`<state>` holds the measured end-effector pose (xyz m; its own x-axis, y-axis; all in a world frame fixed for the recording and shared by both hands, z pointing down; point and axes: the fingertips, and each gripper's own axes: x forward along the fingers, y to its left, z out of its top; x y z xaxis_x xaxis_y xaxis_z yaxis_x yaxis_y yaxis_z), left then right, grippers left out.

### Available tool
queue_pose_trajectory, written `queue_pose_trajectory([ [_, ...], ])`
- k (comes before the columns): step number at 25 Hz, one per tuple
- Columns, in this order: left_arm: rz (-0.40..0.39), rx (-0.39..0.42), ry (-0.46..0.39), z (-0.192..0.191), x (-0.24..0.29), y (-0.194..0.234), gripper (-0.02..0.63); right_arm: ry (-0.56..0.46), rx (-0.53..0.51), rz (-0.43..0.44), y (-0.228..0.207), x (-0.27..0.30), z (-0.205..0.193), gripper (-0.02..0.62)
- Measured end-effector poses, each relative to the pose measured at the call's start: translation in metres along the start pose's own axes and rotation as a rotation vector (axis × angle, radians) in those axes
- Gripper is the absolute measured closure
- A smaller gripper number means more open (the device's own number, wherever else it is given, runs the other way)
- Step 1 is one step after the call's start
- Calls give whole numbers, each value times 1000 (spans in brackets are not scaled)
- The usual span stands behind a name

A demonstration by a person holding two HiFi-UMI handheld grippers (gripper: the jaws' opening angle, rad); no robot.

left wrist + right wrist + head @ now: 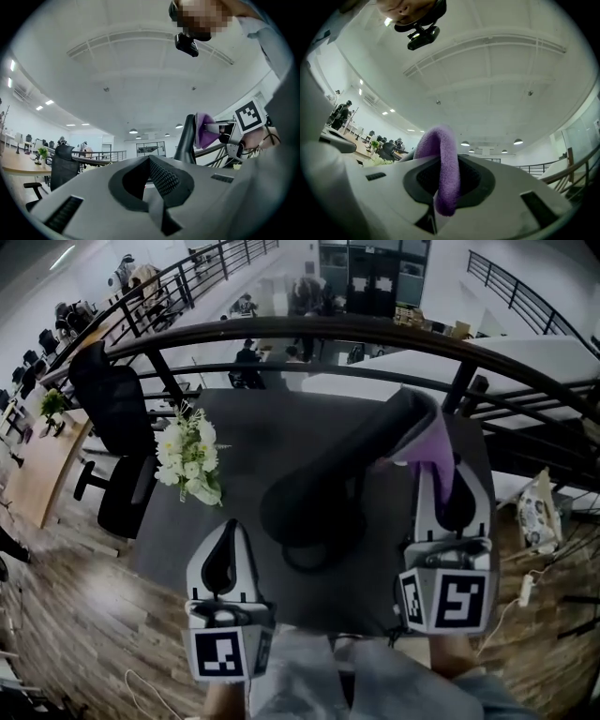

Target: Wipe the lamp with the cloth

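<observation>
A black desk lamp stands on the dark table (244, 427): round base (305, 512), thick arm leaning up to the right, head (412, 413) at the top. My right gripper (437, 470) is shut on a purple cloth (431, 448), which lies against the lamp head's right side. In the right gripper view the cloth (440, 164) loops up out of the shut jaws. My left gripper (228, 529) is shut and empty, near the table's front edge, left of the base. The left gripper view shows the lamp arm (187, 140) and the cloth (204, 130) beyond its jaws.
A bunch of white flowers (192, 457) lies at the table's left edge. A black office chair (117, 427) stands left of the table. A dark curved railing (309, 329) runs behind it. A printed bag (539, 507) sits on the floor at the right.
</observation>
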<state>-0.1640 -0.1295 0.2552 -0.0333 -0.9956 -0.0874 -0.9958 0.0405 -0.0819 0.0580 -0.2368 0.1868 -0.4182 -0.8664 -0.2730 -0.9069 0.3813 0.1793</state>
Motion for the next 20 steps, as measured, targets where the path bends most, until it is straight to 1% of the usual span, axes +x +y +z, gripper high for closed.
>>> queue_pose_trajectory([
  [6, -52, -12, 7, -11, 9, 16, 601, 60, 11, -19, 26, -8, -20, 543],
  [16, -124, -29, -2, -15, 17, 36, 601, 186, 12, -7, 78, -29, -51, 543],
  [20, -142, -31, -9, -15, 15, 46, 601, 212, 28, -8, 100, -36, -57, 543],
])
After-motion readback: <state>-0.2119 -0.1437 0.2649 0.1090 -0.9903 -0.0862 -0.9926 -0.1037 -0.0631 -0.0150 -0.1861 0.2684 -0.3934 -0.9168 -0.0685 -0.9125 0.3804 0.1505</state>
